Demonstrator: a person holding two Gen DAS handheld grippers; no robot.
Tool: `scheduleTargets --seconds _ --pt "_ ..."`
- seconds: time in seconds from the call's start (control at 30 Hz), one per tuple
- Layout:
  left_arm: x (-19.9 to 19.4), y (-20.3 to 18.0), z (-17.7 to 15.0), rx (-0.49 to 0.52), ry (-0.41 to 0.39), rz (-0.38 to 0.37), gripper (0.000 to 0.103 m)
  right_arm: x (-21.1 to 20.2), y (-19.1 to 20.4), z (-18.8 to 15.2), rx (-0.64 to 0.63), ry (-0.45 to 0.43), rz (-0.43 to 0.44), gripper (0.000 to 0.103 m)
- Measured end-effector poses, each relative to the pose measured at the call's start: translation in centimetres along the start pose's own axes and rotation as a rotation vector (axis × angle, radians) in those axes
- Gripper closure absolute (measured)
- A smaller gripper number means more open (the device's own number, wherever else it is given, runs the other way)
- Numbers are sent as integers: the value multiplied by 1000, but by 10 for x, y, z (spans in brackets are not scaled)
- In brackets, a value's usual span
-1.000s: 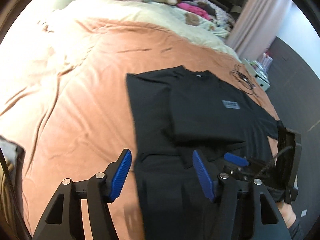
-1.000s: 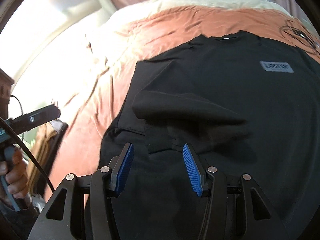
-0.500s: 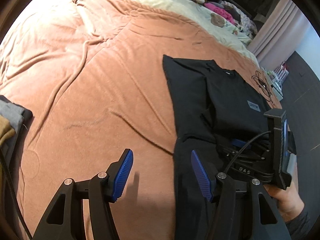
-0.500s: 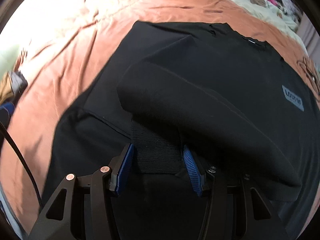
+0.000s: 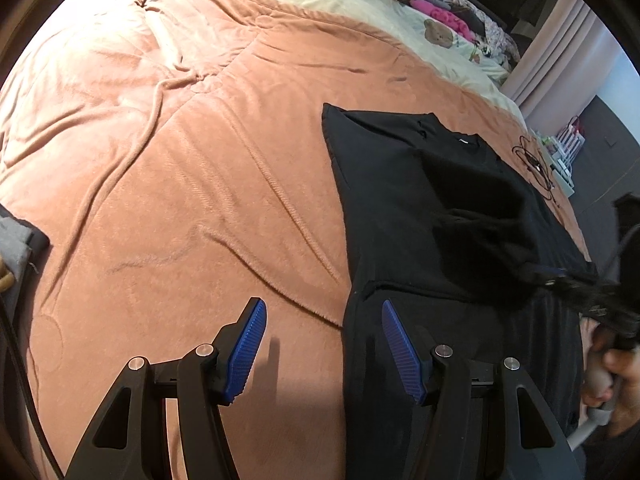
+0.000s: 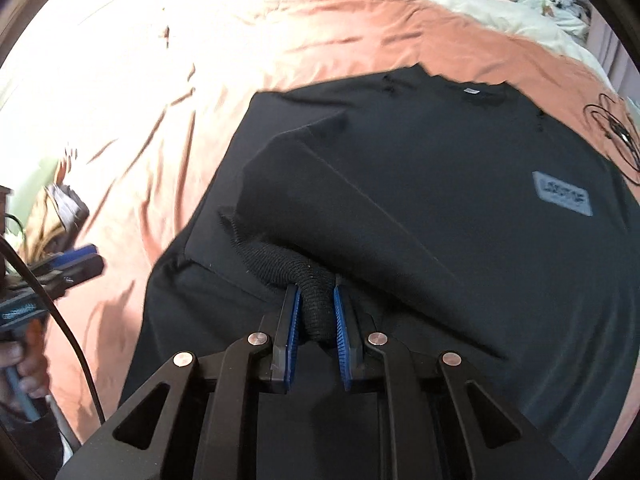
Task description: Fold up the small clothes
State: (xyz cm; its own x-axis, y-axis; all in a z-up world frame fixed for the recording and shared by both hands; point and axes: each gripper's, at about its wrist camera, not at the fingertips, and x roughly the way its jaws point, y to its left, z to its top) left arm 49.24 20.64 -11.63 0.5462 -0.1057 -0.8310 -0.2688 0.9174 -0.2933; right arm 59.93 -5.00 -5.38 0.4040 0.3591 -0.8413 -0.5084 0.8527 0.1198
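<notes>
My right gripper is closing, its blue pads now pinching the ribbed cuff of the black sweatshirt; a second ago those jaws stood apart around bare cloth. So I have the sleeve and can, I judge, carry it across the body (the fold proper). My left gripper hangs apart and empty over the garment's near left edge. The sweatshirt lies flat on the pink blanket, well short of the pillows beyond.
</notes>
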Motion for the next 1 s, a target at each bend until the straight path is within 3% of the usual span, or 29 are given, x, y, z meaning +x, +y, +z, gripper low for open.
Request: scheduleTargets --seconds 0.3,0.57,0.7,0.87,1.0 --pt "33 -21 7 59 43 43 41 -49 -64 -3 113 -103 -6 91" --pt "58 -32 4 124 89 144 41 -97 -122 -12 227 -184 -57 91" --pt "68 -32 3 124 116 176 53 -116 -157 -24 296 -214 -77 91" --pt "74 -30 3 124 118 208 56 -124 -190 -47 380 -235 -93 92" --pt "76 -31 3 130 117 217 56 -102 -211 -71 450 -183 -83 91"
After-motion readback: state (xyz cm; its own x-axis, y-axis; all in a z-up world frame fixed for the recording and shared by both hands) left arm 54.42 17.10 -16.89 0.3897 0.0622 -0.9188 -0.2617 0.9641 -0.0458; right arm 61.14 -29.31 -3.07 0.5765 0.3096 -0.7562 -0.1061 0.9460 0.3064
